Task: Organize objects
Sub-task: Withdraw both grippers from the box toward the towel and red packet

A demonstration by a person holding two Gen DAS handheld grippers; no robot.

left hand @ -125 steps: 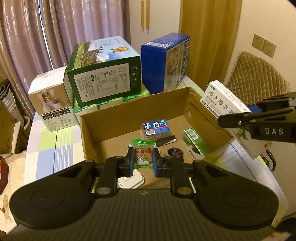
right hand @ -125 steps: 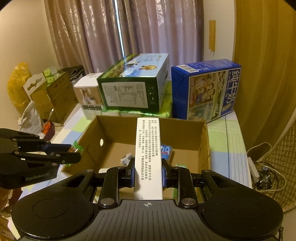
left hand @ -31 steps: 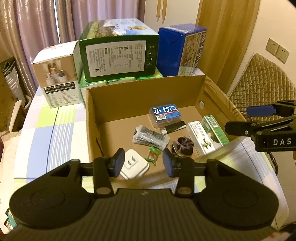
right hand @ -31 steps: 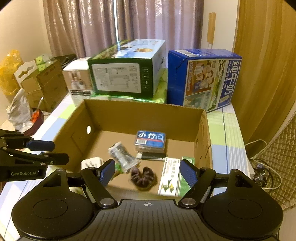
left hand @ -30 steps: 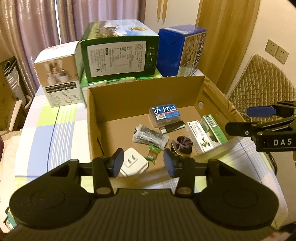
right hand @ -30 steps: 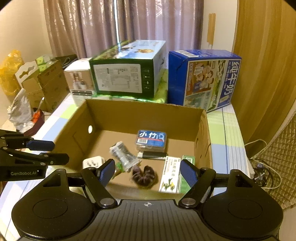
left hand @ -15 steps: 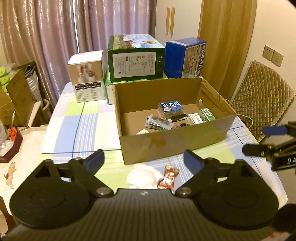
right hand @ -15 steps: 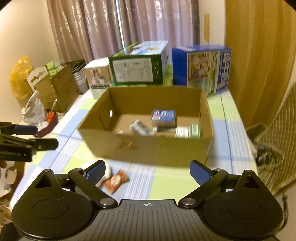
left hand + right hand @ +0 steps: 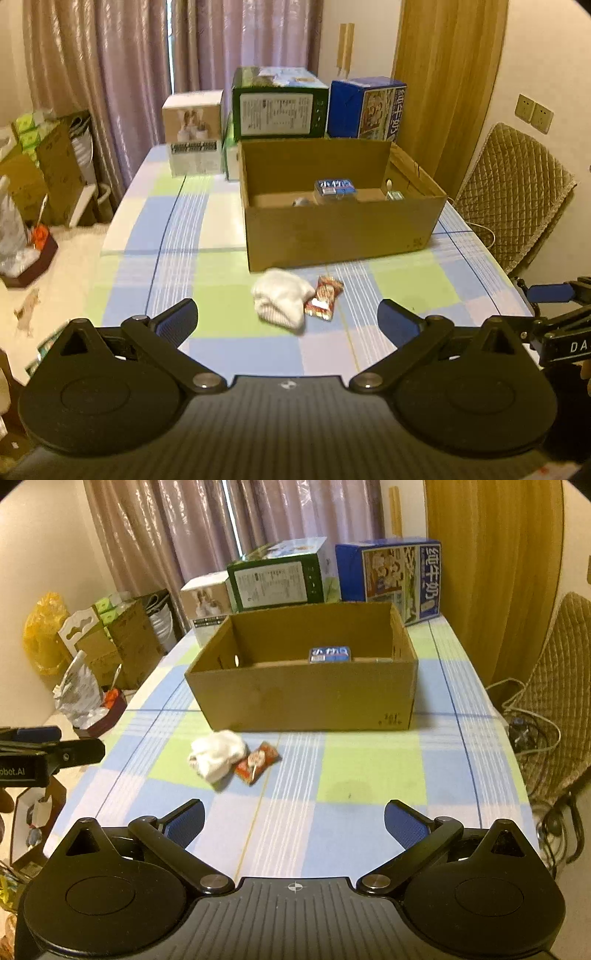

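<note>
An open cardboard box (image 9: 343, 232) (image 9: 306, 701) stands mid-table; a blue packet (image 9: 335, 185) (image 9: 330, 654) and other small items show inside it. In front of the box lie a white rolled sock (image 9: 282, 302) (image 9: 217, 755) and a red snack packet (image 9: 324, 302) (image 9: 257, 761), touching each other. My left gripper (image 9: 287, 320) hangs open and empty above the near table edge, short of the sock. My right gripper (image 9: 294, 821) is open and empty too, to the right of both items. Each gripper shows at the edge of the other's view.
A checked tablecloth (image 9: 369, 775) covers the table. Behind the cardboard box stand a white box (image 9: 192, 136), a green carton (image 9: 279, 103) and a blue milk carton (image 9: 365, 107). A quilted chair (image 9: 517, 199) is at the right, cartons and bags (image 9: 92, 642) on the floor at the left.
Both grippers let go of their items into the box, opened wide, and pulled back and down from over the box to the near table edge. The sock and snack packet came into view.
</note>
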